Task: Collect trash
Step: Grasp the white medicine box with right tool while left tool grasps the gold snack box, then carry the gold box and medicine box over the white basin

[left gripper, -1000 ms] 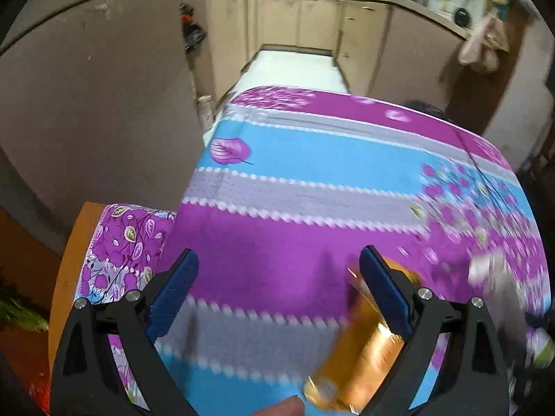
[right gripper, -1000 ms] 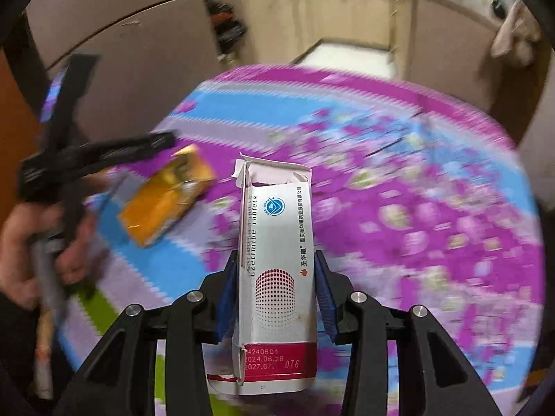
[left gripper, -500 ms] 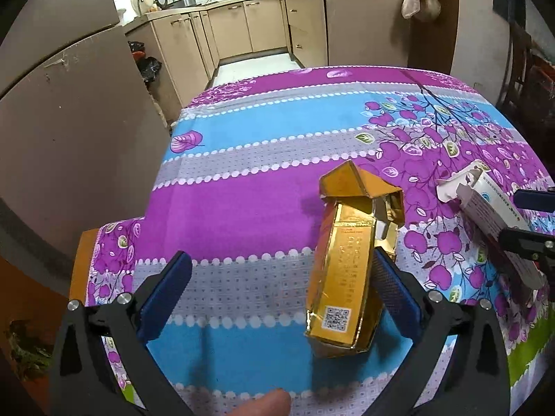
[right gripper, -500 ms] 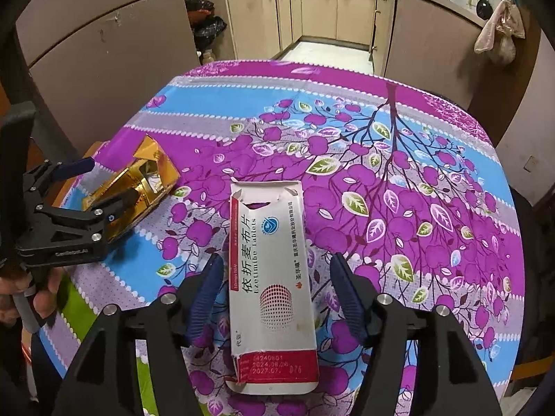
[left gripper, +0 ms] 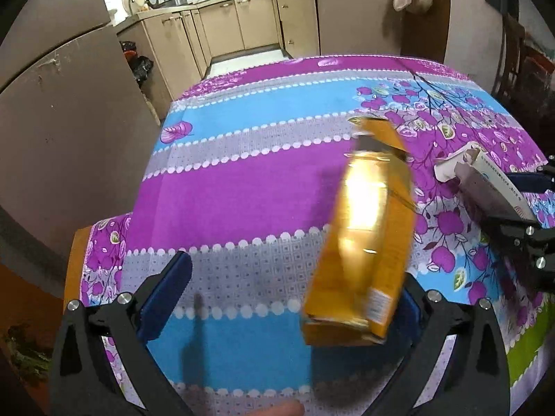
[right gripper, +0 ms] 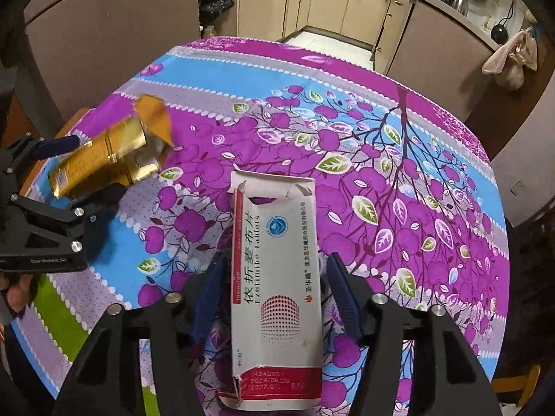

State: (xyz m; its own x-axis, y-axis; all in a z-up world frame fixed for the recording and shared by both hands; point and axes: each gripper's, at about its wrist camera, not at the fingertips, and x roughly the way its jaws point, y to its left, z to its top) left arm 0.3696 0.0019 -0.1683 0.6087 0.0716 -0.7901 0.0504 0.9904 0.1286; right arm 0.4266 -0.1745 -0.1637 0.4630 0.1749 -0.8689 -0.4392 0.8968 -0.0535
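Observation:
A torn gold carton lies on the purple and blue floral tablecloth, against the right finger of my open left gripper; it looks blurred. It also shows in the right wrist view. A white and red tablet box with an open top lies between the fingers of my open right gripper, with small gaps on both sides. The box also shows in the left wrist view at the right edge.
The table is round; its edge drops off at the right. A tall brown cabinet stands close at the left. Kitchen cupboards line the back wall. A cloth bag hangs at the right.
My right gripper has opened and let go of the tablet box, which now lies on the cloth. The gold carton has shifted against my left gripper's right finger.

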